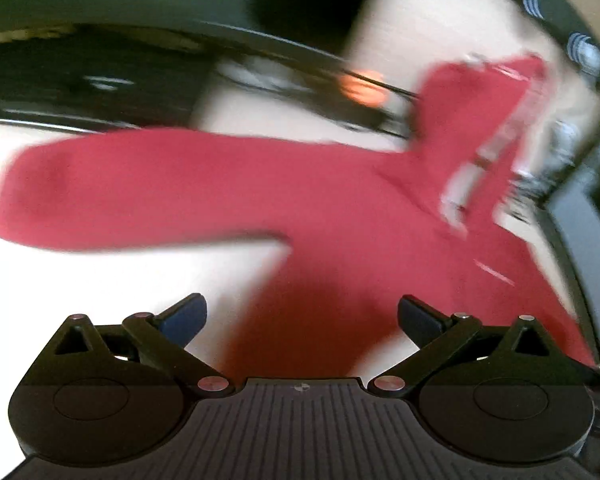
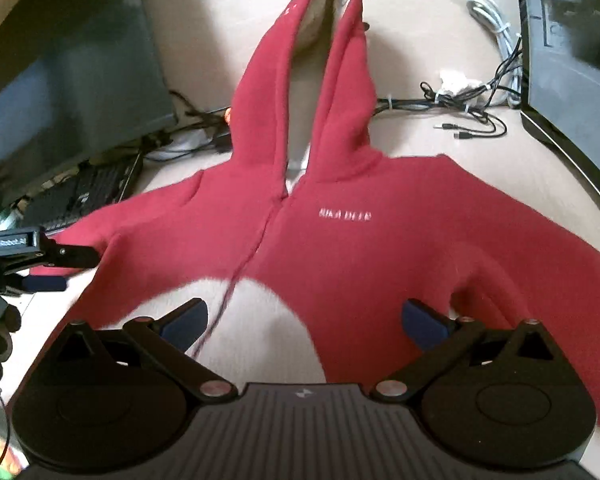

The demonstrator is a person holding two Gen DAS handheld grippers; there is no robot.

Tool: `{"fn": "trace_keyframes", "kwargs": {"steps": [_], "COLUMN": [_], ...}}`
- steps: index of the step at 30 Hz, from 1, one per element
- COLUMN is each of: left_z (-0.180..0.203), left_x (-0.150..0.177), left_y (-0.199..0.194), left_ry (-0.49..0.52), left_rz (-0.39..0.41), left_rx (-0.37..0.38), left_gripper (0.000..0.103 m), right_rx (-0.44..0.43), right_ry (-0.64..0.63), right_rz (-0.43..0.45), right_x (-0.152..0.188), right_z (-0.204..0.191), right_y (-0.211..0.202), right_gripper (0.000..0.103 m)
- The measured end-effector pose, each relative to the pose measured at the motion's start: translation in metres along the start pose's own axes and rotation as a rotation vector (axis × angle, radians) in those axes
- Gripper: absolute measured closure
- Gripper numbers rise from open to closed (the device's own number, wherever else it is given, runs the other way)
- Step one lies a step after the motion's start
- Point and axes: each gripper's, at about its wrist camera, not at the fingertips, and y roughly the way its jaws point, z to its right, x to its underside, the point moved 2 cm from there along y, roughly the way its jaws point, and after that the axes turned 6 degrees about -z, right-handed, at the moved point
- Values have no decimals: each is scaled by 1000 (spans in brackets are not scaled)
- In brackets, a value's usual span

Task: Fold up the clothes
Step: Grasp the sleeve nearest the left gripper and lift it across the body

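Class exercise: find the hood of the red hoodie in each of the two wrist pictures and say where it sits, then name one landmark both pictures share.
Left wrist view: the hood is upper right, blurred, stretching toward the top right corner.
Right wrist view: the hood is top centre, lying open, pointing away from the camera.
Shared landmark: the small orange thing beside the hood, among black cables.
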Motion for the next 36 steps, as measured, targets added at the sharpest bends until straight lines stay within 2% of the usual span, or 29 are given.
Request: {"fn": "trace_keyframes", "kwargs": {"steps": [2, 4, 9, 13, 16, 18, 27, 32, 34, 36], "left_z": [-11, -15, -23, -34, -50, -57, -79, -78, -78, -79], "left_x": [-7, -11, -17, -20, -19, -21, -36, -32, -34, -39], "left_y": [6, 6, 6, 1, -2, -3, 14, 21, 25, 30], "left_ry": [-68, -77, -95, -148, -239, -285, -415, -448, -464, -463], "left_rz": [-21, -11, 20, 58, 49, 48, 56, 20, 28, 49], "left_rx": [-7, -8, 1, 70, 184, 233, 224, 279, 270, 230], "left_gripper": [0, 0, 0, 0, 0, 0, 0, 0, 0, 0], "right_rx": [17, 51, 76, 69, 87, 89, 100, 100, 97, 95], "right_ry": [-41, -103, -147, -146, -155, -154, -152, -152, -151, -150], "right_rz": [8, 15, -46, -54, -51, -50, -45, -45, -45, -46], "right_x": [-2, 0, 6, 5, 6, 6, 7, 7, 7, 7], "right_z": [-8, -18, -26, -23, -26, -26, -27, -27, -26, -26], "right_y": [11, 23, 43, 46, 48, 48, 48, 48, 47, 48], "right_gripper": [0, 0, 0, 0, 0, 0, 0, 0, 0, 0]}}
